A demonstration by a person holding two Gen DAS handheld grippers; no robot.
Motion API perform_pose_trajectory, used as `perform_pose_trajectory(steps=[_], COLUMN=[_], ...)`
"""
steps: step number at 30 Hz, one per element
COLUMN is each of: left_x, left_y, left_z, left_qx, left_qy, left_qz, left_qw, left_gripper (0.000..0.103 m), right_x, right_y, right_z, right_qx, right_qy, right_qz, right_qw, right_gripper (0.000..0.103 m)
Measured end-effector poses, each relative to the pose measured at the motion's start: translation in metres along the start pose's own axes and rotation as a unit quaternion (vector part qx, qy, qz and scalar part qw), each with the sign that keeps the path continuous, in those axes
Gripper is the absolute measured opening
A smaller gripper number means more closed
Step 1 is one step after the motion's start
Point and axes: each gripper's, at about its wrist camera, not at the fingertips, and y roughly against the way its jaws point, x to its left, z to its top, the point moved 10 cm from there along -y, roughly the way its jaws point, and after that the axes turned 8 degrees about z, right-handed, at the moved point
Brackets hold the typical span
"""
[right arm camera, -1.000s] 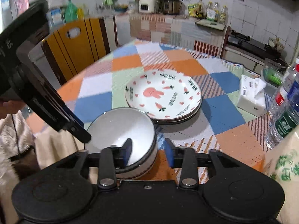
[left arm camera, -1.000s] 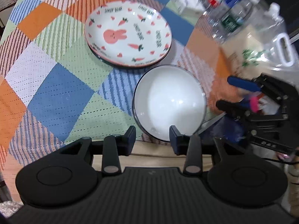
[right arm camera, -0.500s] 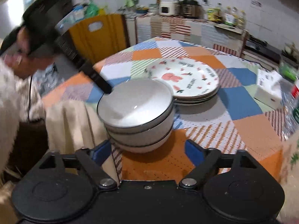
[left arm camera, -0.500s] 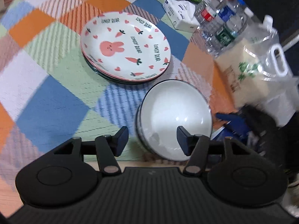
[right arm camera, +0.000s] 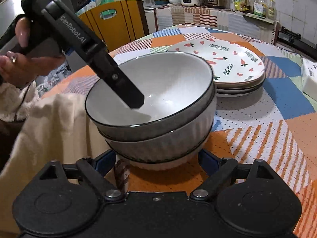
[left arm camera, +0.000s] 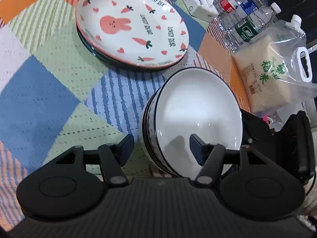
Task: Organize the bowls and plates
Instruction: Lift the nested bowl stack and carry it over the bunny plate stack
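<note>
Three white bowls with black rims (left arm camera: 196, 115) are nested in a stack (right arm camera: 158, 119) at the near edge of the table. My left gripper (left arm camera: 161, 147) straddles the stack's rim, one finger (right arm camera: 132, 99) down inside the top bowl and the other outside. Its jaws are opening and do not press the wall. My right gripper (right arm camera: 156, 162) is low at the stack's foot with the bottom bowl between its blue fingertips. Its jaws are opening wide. Behind the bowls lies a stack of plates (left arm camera: 130, 25) with a pink rabbit and carrot print (right arm camera: 233, 65).
A checked cloth (left arm camera: 39, 99) covers the round table. A tissue pack (left arm camera: 198, 6), water bottles (left arm camera: 247, 25) and a clear bag of rice (left arm camera: 273, 75) crowd the far right. A cream cloth (right arm camera: 49, 129) hangs at the table edge. A hand (right arm camera: 25, 59) grips the left tool.
Both grippers have come down onto the bowl stack and spread their jaws wider. The right one dropped from rim height to the stack's base. The left one's finger now dips inside the top bowl.
</note>
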Motion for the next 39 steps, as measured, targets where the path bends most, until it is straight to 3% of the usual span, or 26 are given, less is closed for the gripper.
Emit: perform_pose_trajectory(steps=[9, 14, 23, 39], left_x=[-0.006, -0.002, -0.004, -0.019], left_y=[-0.014, -0.016, -0.016, 0.026], left_z=[-0.004, -0.005, -0.006, 0.006], left_qx=[-0.016, -0.029, -0.039, -0.068], left_qy=[0.001, 0.033, 0.046, 0.038], left_qz=[-0.001, -0.011, -0.011, -0.019], left_qw=[0.9999, 0.9990, 0.9981, 0.9968], left_gripper=[0.057, 0.056, 0.056, 0.056], right_x=[-0.002, -0.003, 0.001, 0.014], right_y=[-0.011, -0.016, -0.020, 0.012], right_z=[0.002, 0.003, 0.005, 0.023], right_qx=[-0.024, -0.034, -0.045, -0.081], right_qy=[0.028, 0.024, 0.018, 0.024], right_qz=[0.004, 0.019, -0.011, -0.035], right_qw=[0.999, 0.999, 0.999, 0.996], right_gripper=[0.096, 0.097, 0.100, 0.100])
